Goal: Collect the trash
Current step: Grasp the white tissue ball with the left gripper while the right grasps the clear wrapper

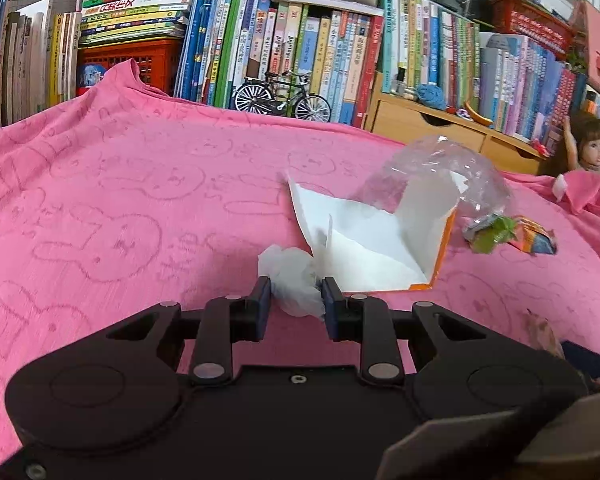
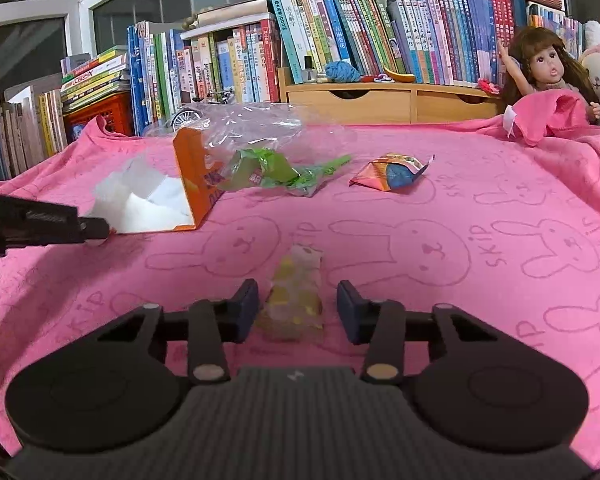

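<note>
Crumpled white tissue (image 1: 290,280), left hand-held gripper (image 1: 296,298) pinching

Matt pink terry cloth (image 2: 380,208); glossy clear plastic bag (image 2: 260,124).

Only word I could actually read was "SKIP", printed over and over next to the bunny outlines on the pink towel (image 2: 480,216) covering the table. It showed up clearly in my right wrist view; in the left wrist view the print was too washed out to make out. The book spines (image 2: 340,36) on the shelf behind were packed with Chinese characters, but they were too small and blurry for me to read. The orange carton (image 2: 198,176) had some print on its side, also unreadable. Same story with the snack wrappers (image 2: 392,170): colourful, nothing legible.
</note>
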`<state>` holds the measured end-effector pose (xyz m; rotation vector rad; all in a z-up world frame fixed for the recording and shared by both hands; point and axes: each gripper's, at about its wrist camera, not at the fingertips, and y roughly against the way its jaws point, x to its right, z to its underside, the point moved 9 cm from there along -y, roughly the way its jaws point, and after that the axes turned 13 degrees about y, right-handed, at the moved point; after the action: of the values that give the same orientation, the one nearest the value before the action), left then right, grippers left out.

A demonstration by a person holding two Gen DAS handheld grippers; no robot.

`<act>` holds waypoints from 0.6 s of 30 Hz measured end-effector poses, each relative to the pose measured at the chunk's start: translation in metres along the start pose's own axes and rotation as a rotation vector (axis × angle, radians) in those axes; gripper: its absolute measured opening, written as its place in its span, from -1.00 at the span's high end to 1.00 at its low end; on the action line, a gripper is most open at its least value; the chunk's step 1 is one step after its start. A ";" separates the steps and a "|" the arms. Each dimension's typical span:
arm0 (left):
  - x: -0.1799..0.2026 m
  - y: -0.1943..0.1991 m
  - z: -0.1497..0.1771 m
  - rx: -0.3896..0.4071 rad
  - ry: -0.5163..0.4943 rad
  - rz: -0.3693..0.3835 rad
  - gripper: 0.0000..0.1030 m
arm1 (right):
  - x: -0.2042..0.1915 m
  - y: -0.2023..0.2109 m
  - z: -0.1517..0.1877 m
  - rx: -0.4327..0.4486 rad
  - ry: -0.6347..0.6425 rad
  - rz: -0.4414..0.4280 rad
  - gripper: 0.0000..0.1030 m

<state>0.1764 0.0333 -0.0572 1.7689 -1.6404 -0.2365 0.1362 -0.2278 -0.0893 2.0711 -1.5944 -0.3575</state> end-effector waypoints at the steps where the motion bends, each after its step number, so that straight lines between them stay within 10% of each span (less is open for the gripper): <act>1: 0.000 0.005 0.002 0.001 -0.002 0.008 0.51 | 0.000 0.000 0.000 0.000 -0.001 0.001 0.14; 10: 0.000 0.056 0.025 0.011 -0.025 0.092 0.47 | -0.001 0.001 0.000 0.006 -0.001 0.003 0.22; 13: 0.000 0.072 0.031 0.020 -0.052 0.109 0.05 | -0.001 0.001 0.000 0.009 -0.007 0.001 0.22; 18: -0.003 0.080 0.032 0.074 -0.115 0.050 -0.09 | 0.000 0.001 0.001 0.014 -0.018 -0.003 0.21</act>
<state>0.0937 0.0280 -0.0344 1.7954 -1.7933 -0.2616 0.1347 -0.2280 -0.0891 2.0868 -1.6085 -0.3679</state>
